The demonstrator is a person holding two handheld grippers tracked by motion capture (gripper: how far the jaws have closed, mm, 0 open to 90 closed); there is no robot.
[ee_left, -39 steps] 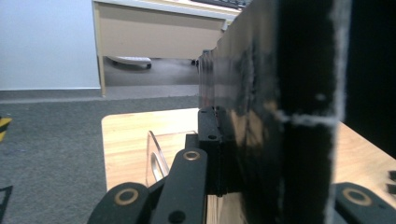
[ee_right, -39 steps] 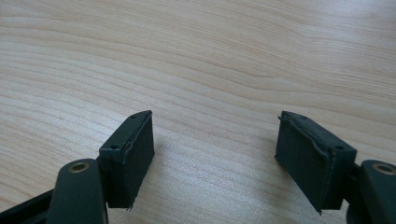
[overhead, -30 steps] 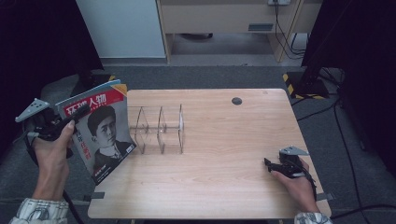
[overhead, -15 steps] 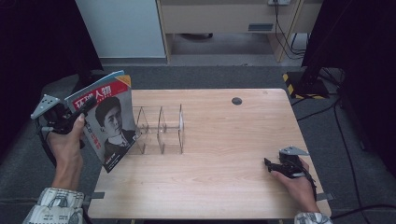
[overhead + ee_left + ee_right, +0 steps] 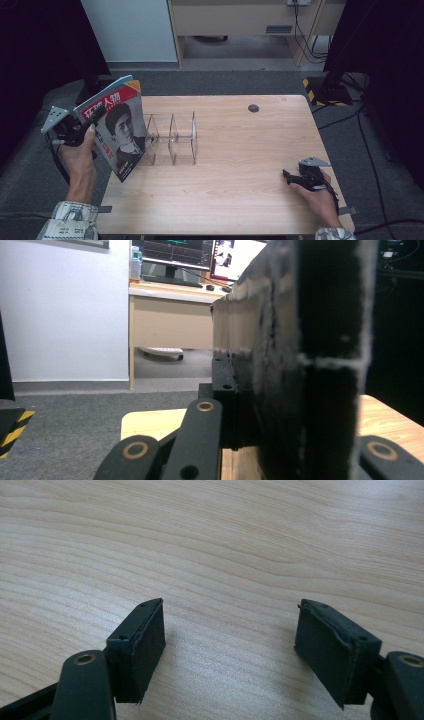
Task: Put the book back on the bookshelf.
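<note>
Clenched on the glossy magazine with a red masthead band and a black-and-white portrait cover (image 5: 119, 131), the left claw (image 5: 80, 131) holds it upright and tilted just off the bench's left edge, its lower corner hanging past that edge near the front. White characters run across the red band; they are too small to read with certainty. From the left gripper view the magazine's edge (image 5: 300, 365) stands close and blurred between the black jaws.

Just beside the magazine, towards the bench's middle, stands the clear acrylic rack with upright dividers (image 5: 172, 138), its slots unoccupied, its nearest end close to the cover, possibly touching.

Over at the front right corner the right claw (image 5: 291, 177) rests released on the pale wooden bench (image 5: 240, 150), jaws spread wide with bare wood grain between them (image 5: 230, 625).

A small dark round grommet (image 5: 253, 108) sits near the back edge. Between rack and right claw the bench top lies wide and bare.
</note>
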